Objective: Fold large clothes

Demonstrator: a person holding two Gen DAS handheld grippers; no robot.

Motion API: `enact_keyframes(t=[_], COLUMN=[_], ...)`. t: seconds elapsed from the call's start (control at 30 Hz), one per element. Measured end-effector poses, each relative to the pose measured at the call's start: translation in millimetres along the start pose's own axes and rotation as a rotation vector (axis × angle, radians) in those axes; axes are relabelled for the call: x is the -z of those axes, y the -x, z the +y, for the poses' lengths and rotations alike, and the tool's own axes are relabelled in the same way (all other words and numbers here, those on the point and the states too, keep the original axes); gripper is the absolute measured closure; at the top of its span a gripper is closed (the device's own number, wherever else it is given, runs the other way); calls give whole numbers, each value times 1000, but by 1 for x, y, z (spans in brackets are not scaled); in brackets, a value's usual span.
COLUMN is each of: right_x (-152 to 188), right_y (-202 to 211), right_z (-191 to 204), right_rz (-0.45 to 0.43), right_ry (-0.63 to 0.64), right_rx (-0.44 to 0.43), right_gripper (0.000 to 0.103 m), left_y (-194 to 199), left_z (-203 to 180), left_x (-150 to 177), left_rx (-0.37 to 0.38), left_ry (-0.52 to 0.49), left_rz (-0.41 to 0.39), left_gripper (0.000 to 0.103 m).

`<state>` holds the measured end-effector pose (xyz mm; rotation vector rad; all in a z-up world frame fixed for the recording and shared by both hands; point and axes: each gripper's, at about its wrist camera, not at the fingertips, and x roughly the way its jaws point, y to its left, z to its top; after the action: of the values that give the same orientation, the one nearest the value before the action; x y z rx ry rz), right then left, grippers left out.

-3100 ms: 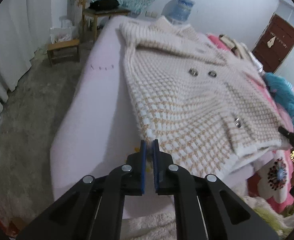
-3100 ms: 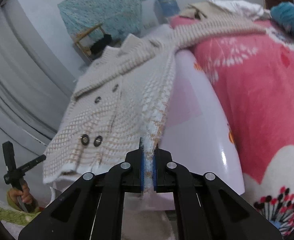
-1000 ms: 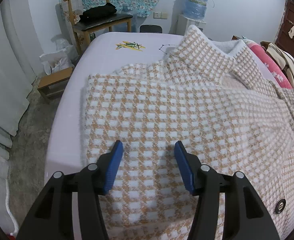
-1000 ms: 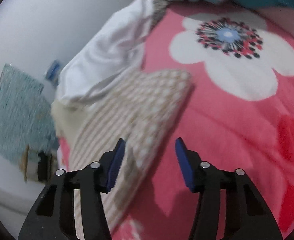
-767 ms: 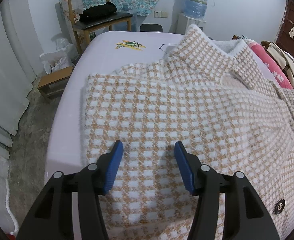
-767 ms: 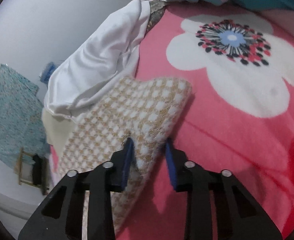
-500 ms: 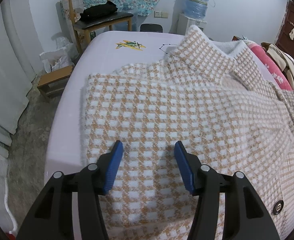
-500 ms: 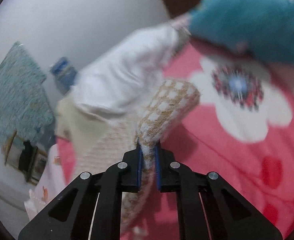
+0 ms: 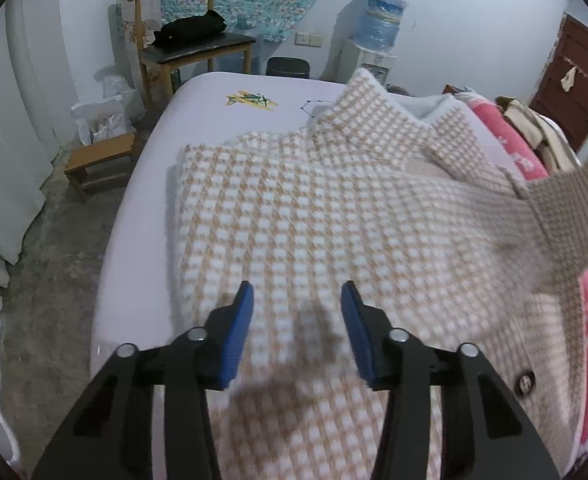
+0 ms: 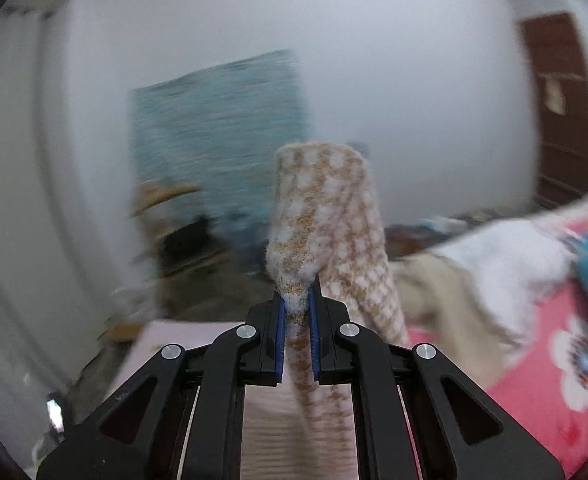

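Observation:
A large tan-and-white checked knit coat (image 9: pixel 334 208) lies spread on the lilac bed (image 9: pixel 141 216), collar toward the far end. My left gripper (image 9: pixel 297 295) hovers just above its near part, jaws closing, with no cloth pinched between the blue pads. The coat's sleeve (image 9: pixel 566 216) rises off the bed at the right edge of the left wrist view. In the right wrist view my right gripper (image 10: pixel 297 300) is shut on the sleeve's cuff (image 10: pixel 322 208), which stands up above the pads in mid-air.
A wooden chair (image 9: pixel 189 36) with a black bundle, a low stool (image 9: pixel 97 160) and a water dispenser (image 9: pixel 378 32) stand beyond the bed. A pink flowered blanket (image 10: pixel 554 340) with piled clothes (image 10: pixel 506 256) lies to the right. A brown door (image 10: pixel 562 108) is at far right.
My right gripper closed on the sleeve's cuff and swung it up off the pink blanket. The sleeve now rises at the right of the left wrist view. My left jaws narrowed and lifted slightly.

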<state>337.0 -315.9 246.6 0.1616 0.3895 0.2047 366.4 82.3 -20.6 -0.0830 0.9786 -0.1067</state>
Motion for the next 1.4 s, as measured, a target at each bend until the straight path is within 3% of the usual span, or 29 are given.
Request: enact_keyframes(t=[0.13, 0.23, 0.27, 0.33, 0.37, 0.43, 0.5, 0.63, 0.73, 0.87, 0.97, 1.03, 1.13, 1.3, 1.4], right_x=[23, 65, 77, 116, 142, 171, 185, 177, 165, 164, 171, 181, 191, 199, 202], right_y=[-25, -59, -70, -103, -119, -136, -143, -137, -134, -143, -152, -158, -160, -187, -196], right_z=[94, 159, 171, 196, 204, 202, 180, 109, 45, -32, -67, -72, -72, -74, -65], right_rz=[57, 154, 199, 362, 454, 562, 607, 569, 521, 507, 533, 552, 581, 598, 604], right_ry=[85, 145, 155, 158, 158, 157, 118, 34, 9, -48, -104, -120, -122, -124, -101], right_rx=[-176, -291, -325, -438, -479, -477, -458, -350, -183, -1, 58, 72, 74, 62, 54], right_gripper=[94, 86, 62, 26, 26, 26, 26, 26, 26, 29, 35, 38, 42, 57, 74], left_y=[24, 38, 41, 46, 48, 51, 55, 54, 40, -5, -38, -46, -43, -8, -15], left_z=[8, 17, 22, 30, 33, 40, 45, 51, 54, 58, 54, 49, 41, 47, 50], left_x=[18, 33, 37, 44, 48, 53, 52, 31, 2, -40, -57, -59, -54, -40, -35], left_rx=[49, 86, 102, 135, 153, 185, 214, 269, 265, 201, 122, 116, 58, 49, 26], left_ry=[15, 42, 57, 82, 92, 103, 107, 128, 156, 192, 174, 162, 98, 107, 99], left_rz=[-11, -11, -5, 5, 7, 11, 3, -27, -44, 0, 67, 78, 63, 5, 36], left_gripper=[67, 67, 67, 67, 67, 67, 67, 67, 66, 64, 64, 66, 94, 96, 96])
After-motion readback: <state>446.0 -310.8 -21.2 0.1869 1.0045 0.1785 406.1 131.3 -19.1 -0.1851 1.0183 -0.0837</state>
